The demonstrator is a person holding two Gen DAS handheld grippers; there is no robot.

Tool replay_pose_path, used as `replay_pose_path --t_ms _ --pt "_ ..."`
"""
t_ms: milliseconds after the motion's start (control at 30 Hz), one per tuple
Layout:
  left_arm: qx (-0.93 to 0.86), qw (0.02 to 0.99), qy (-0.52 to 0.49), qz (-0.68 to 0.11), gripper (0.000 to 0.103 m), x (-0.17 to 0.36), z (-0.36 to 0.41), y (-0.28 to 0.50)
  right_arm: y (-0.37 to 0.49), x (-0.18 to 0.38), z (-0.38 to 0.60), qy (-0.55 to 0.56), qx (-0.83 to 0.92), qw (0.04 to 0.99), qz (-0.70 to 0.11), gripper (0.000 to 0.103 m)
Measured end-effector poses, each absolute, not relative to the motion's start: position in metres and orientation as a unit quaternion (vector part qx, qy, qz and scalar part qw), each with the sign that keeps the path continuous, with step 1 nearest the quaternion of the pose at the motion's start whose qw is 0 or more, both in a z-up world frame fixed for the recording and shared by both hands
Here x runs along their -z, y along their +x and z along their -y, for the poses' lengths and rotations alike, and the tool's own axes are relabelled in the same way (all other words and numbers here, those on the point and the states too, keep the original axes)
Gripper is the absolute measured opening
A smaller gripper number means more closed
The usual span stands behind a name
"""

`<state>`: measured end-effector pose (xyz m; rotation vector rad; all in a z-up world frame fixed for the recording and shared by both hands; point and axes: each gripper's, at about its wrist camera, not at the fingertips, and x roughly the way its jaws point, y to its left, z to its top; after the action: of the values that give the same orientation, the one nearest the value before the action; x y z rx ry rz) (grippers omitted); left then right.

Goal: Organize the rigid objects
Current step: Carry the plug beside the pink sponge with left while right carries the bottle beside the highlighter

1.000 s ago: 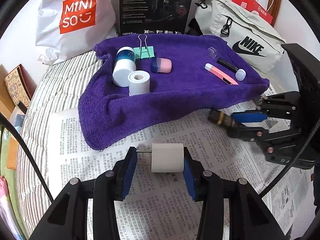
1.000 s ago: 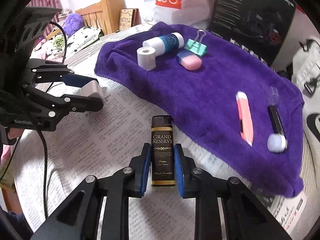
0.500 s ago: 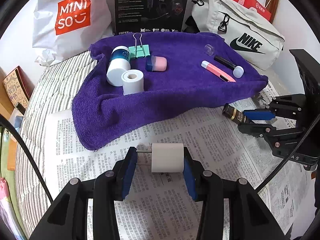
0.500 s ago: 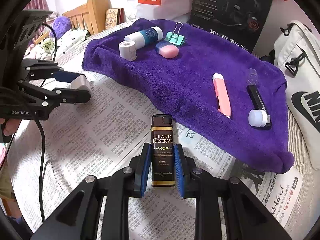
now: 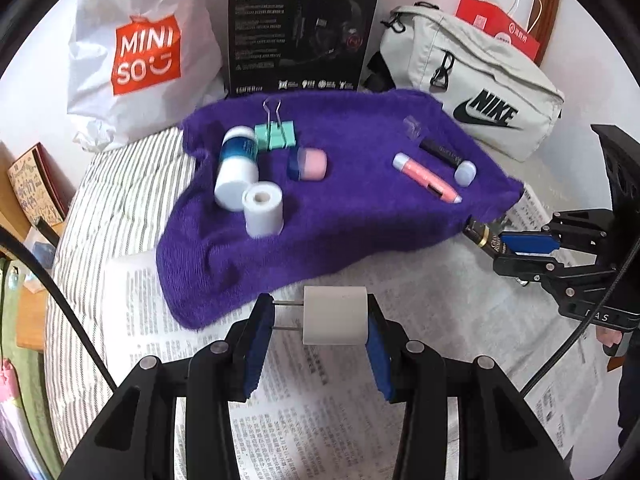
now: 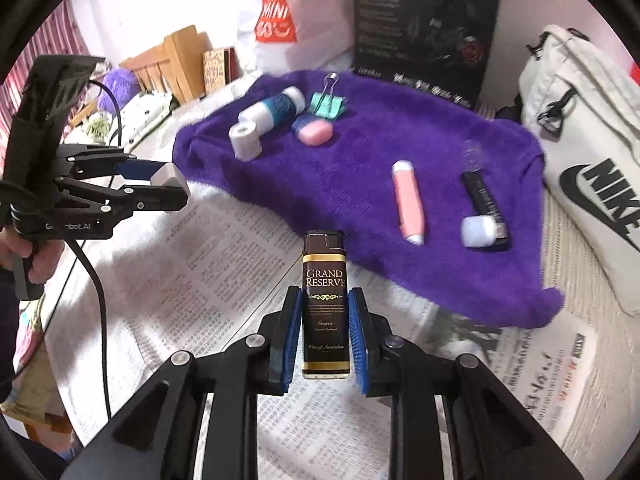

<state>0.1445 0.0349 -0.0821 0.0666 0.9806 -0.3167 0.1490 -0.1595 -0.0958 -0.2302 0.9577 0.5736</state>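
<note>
Two items are being carried above the newspaper: a white charger plug (image 5: 335,315) is being gripped by the left hand-held gripper (image 5: 320,332), prongs pointing toward frame left, and a dark lighter (image 6: 324,307) is being clamped by the right hand-held gripper (image 6: 325,330) — long axis running up the frame, cap end toward the purple towel (image 6: 360,168). Each is best being lowered slowly onto bare towel — clear of the pieces already lying there.

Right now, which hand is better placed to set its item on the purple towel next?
Probably the right. The right gripper, shut on the lighter, has its tip at the purple towel edge. The left gripper, holding the white plug, hangs over the newspaper.
</note>
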Motion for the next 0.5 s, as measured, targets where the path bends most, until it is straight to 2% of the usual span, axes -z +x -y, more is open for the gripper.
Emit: replay_pose_path --t_ms 500 --pt "0.167 0.873 0.035 -0.457 0.042 0.052 -0.007 0.188 0.198 0.063 0.19 -0.078 -0.244 0.864 -0.434 0.023"
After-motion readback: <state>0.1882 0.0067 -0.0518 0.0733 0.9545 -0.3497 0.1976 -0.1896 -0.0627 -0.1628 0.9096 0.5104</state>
